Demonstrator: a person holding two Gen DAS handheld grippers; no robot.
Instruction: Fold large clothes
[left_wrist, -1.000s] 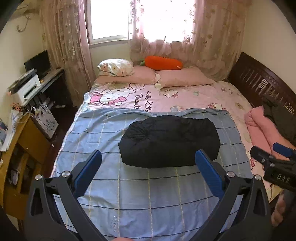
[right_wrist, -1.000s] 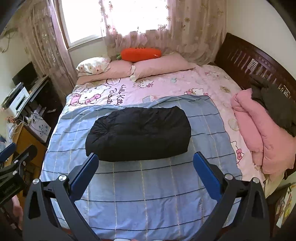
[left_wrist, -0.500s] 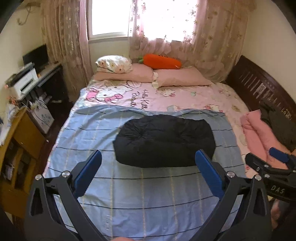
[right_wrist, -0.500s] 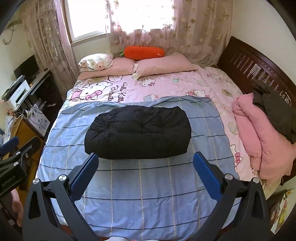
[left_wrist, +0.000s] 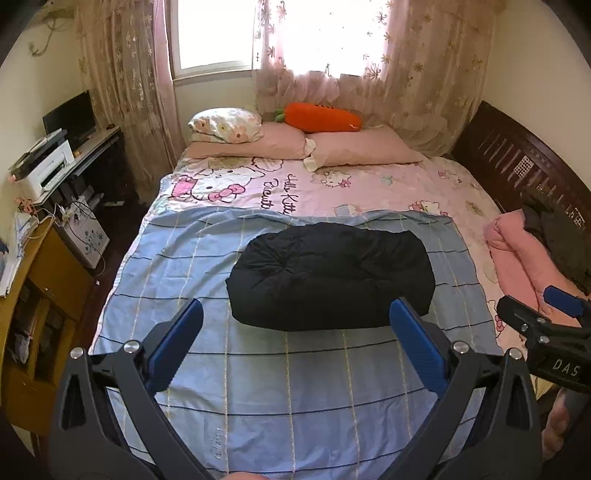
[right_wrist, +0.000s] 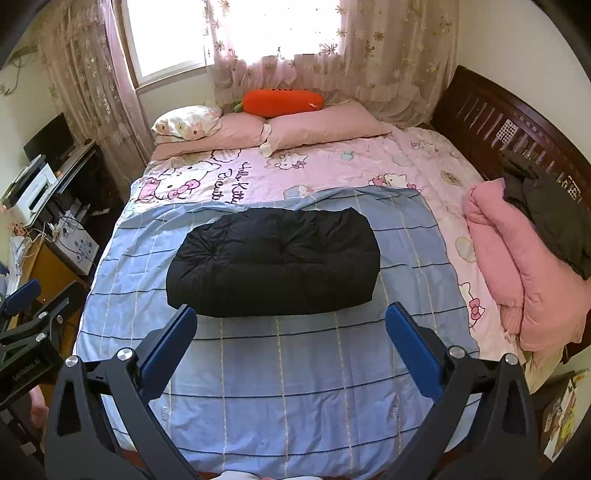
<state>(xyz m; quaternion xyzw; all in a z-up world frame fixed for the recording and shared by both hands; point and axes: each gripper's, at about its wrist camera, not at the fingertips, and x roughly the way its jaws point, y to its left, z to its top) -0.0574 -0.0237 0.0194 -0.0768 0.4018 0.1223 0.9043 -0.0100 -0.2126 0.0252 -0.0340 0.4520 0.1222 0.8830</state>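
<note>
Looking along your left gripper (left_wrist: 295, 343), you see its blue-padded fingers (left_wrist: 173, 347) spread wide with nothing between them, held above the near part of the bed. Beyond them the black puffer jacket (left_wrist: 330, 275) lies folded into a thick, rounded bundle on the blue checked sheet (left_wrist: 288, 387), roughly at the sheet's middle. Its quilted surface puckers into a dimple left of centre, and its edges bulge softly. Behind the sheet runs a pink Hello Kitty bedspread (left_wrist: 388, 188), then two pink pillows (left_wrist: 362, 151) and an orange carrot cushion (left_wrist: 319, 117) under the curtained window. Your right gripper (left_wrist: 554, 321) shows at the right edge, over a folded pink blanket (left_wrist: 517, 258).

From your right gripper (right_wrist: 290, 339), the fingers (right_wrist: 410, 350) likewise stand wide apart and empty. The jacket (right_wrist: 275, 264) sits just past the fingertips, a plump dark oblong, touching neither gripper. To the right, a dark garment (right_wrist: 546, 221) lies on the pink blanket (right_wrist: 509, 258) against the wooden headboard (right_wrist: 498, 118). Your left gripper (right_wrist: 26, 317) shows at the left edge.
</note>
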